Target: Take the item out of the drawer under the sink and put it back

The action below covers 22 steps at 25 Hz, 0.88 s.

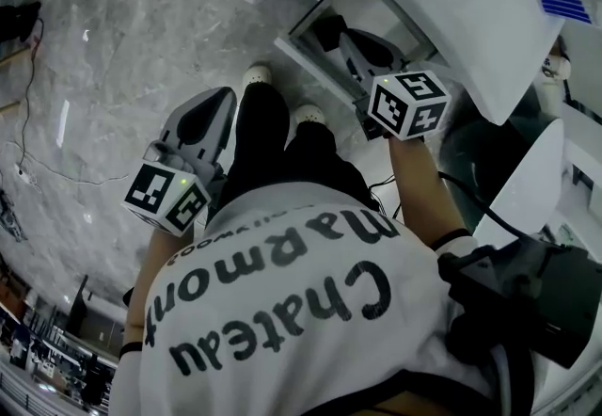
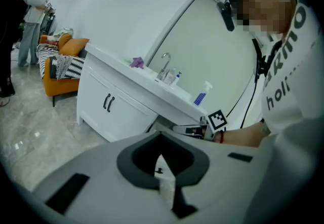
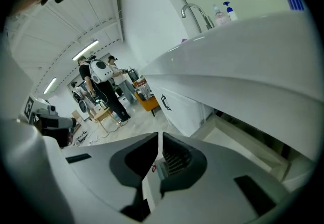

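The drawer (image 1: 376, 9) under the sink (image 3: 238, 50) stands pulled open, as I see it from above in the head view. It is a shallow, pale grey box with thin white walls, jutting out from beneath the sink's white, curved edge over the marble floor (image 1: 141, 47). In the right gripper view, its light inner wall and bottom show bare just below the overhang. A dark shape sits in its left part, and I cannot tell whether that is the item or only shadow.
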Motion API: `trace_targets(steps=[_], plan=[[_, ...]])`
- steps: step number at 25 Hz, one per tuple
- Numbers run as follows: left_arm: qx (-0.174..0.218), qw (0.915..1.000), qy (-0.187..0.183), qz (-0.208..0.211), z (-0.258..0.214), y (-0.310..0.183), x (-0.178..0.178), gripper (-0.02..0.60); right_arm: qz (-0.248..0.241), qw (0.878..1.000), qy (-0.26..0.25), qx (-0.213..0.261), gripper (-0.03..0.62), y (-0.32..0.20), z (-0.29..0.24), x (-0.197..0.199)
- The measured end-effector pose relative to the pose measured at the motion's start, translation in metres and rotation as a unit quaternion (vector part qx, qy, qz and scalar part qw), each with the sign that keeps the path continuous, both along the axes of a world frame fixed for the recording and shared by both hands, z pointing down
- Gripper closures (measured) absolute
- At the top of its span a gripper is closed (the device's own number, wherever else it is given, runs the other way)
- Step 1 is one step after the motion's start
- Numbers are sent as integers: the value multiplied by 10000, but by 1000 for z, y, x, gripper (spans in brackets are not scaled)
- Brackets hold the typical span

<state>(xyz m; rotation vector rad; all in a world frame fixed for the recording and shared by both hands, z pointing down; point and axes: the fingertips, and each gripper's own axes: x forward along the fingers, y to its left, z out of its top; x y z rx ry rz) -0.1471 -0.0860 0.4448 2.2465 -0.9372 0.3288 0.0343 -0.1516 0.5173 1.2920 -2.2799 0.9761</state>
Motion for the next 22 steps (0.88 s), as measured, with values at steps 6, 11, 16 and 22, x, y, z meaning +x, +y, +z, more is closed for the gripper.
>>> trace_targets(steps=[6, 11, 16, 22], plan=[[-98, 9999, -100, -77, 7, 2, -8, 572, -383, 9978, 532, 51, 418, -4, 26, -2], [-180, 9995, -152, -204, 13, 8, -15, 572, -876, 9884, 1240, -18, 378, -2, 52, -5], [-187, 9992, -171, -310, 13, 13, -16, 572, -1259, 9791, 1592, -134, 356, 1, 75, -10], [-218, 9988, -195, -382, 17, 16, -18, 572, -1537, 9650, 2123, -64, 338, -1, 98, -15]])
